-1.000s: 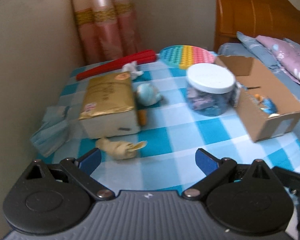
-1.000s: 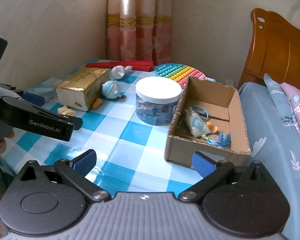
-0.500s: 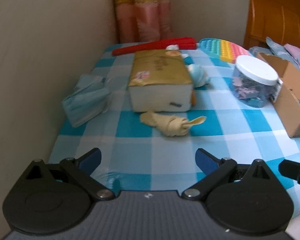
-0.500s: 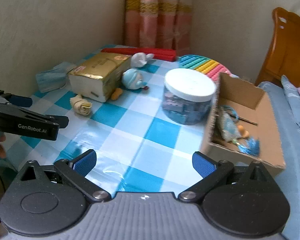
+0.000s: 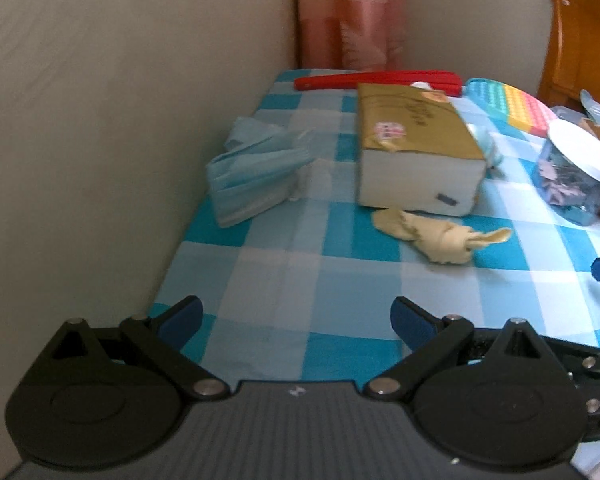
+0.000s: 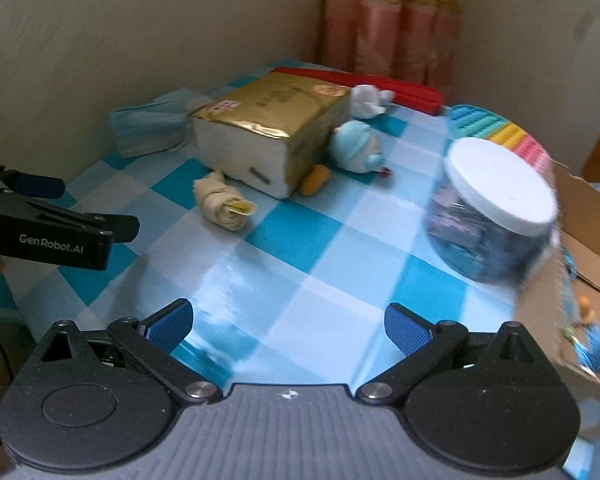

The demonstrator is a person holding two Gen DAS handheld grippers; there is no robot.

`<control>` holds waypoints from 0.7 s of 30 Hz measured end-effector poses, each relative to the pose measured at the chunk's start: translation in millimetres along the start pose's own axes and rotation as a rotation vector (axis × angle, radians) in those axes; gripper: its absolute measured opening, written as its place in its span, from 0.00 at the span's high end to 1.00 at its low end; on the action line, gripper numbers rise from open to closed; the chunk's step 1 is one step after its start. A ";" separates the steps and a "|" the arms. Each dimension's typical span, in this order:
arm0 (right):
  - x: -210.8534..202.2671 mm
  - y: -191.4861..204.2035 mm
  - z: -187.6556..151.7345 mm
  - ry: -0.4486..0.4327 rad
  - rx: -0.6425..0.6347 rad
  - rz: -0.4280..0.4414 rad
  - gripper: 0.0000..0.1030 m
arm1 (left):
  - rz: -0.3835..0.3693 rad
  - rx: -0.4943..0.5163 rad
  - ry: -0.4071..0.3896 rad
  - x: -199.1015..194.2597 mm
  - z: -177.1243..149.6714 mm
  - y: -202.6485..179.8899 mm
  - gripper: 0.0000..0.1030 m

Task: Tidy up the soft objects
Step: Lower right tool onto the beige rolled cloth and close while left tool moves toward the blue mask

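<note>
I'm working over the checked table [image 5: 284,280] right now, both claws hovering at the near edge. The cardboard box [image 6: 580,216] is sitting off at the right edge with a few bits already lying in it, so I'm guessing that's where the soft stuff is going, though that's only my read.

The big gold tissue pack [image 5: 416,152] is sitting mid-table, and the blue cloth [image 5: 252,172] is bunched up against the wall to its left. The jar with the white lid [image 6: 500,184] is standing just beside the box, in the way of a straight carry.

The left claw [image 5: 296,318] is spread wide and holding nothing; the right claw [image 6: 286,322] is the same, wide and empty.

The thing I'm lining up on is the little rolled beige rag [image 5: 440,236], lying just in front of the tissue pack, nearly touching it. The right view is blurry, so I'm trusting the left one more.

How I'm planning it: coming in low with the left claw, pinching across the fat knotted middle rather than the floppy tail, and staying off the tissue pack so I'm not shoving it. Soft things squash, so I'm closing fully before lifting.
</note>
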State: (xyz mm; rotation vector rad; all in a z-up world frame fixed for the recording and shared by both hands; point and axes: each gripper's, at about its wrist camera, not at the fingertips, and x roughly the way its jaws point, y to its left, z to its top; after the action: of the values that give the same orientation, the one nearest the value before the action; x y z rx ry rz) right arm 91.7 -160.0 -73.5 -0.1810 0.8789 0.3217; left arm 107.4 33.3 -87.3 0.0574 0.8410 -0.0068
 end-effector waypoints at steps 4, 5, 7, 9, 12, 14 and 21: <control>13.5 6.7 8.4 0.002 -0.022 0.040 0.00 | 0.024 -0.004 0.012 2.4 1.4 4.7 0.03; 17.1 8.2 10.4 0.004 -0.028 0.045 0.00 | 0.027 -0.008 0.016 3.2 1.9 5.6 0.03; 24.5 10.6 13.8 0.006 -0.038 0.059 0.00 | 0.034 -0.016 0.028 5.5 2.9 7.4 0.03; 30.6 12.5 16.6 0.006 -0.048 0.069 0.00 | 0.045 -0.021 0.038 7.6 3.4 9.1 0.03; 38.9 14.9 21.1 0.008 -0.070 0.074 0.00 | 0.074 -0.002 0.035 8.1 4.4 9.6 0.03; 43.3 16.3 24.1 0.005 -0.086 0.075 0.00 | 0.072 -0.004 0.032 6.8 5.3 10.8 0.03; 54.6 24.4 34.1 -0.012 -0.136 0.104 0.00 | 0.056 -0.035 0.039 6.6 7.2 15.2 0.03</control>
State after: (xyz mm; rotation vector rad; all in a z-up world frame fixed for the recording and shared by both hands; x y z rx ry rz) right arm 140.3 -116.4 -95.3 -0.2596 0.8566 0.4799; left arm 117.6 48.3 -86.7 0.0487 0.8778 0.0621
